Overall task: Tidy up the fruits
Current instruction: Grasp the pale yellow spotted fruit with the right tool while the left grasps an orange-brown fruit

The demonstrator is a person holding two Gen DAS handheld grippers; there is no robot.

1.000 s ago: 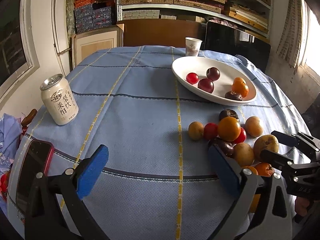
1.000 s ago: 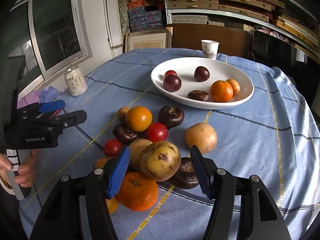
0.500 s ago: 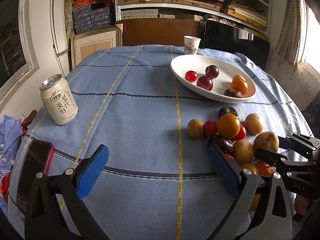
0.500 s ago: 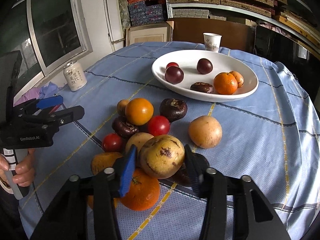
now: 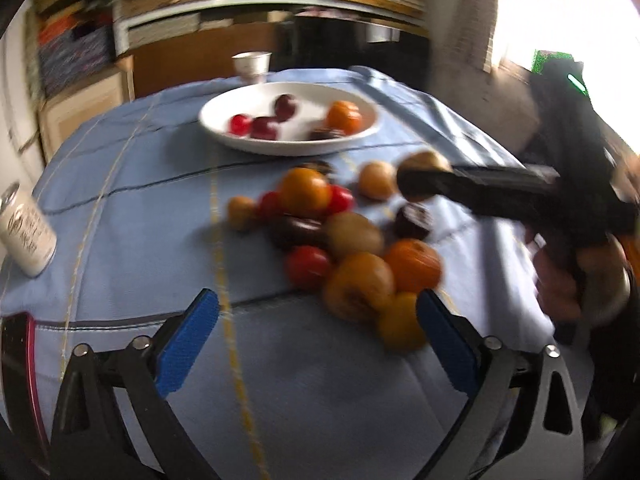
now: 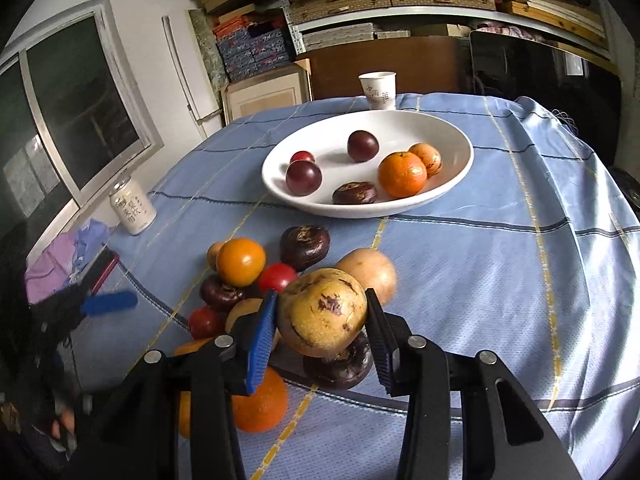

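Held fruit: we record a yellow-brown fruit (image 6: 322,312), roundish, its skin dull and mottled with dark purple-brown blotches and a curved scar low on its face.
Position of held fruit: it sits between the two fingers of the right gripper (image 6: 320,326), above the near edge of the loose pile.
Right fingers: we find them pinching the yellow-brown fruit, a blue pad (image 6: 261,342) against its left flank and the other pad against its right.
Loose pile: we count oranges, red tomato-like fruits, dark wrinkled purple fruits and tan fruits clustered on the surface; an orange (image 6: 260,406) lies lowest, a dark wrinkled fruit (image 6: 340,364) just under the held one.
White bowl (image 6: 460,176): it stands beyond the pile and holds two dark plums, one small red fruit, one orange, one tan fruit and one dark wrinkled fruit.
Surface (image 6: 500,280): round, covered by a blue cloth with yellow and dark stripes.
Left gripper (image 5: 316,348): its blue-padded fingers are spread wide and closing, with nothing pressed between them; we see the pile just ahead. That view is blurred.
Periphery: a drink can (image 6: 132,210) at the left edge, a paper cup (image 6: 378,90) behind the bowl, a phone (image 5: 16,364) at the near left.
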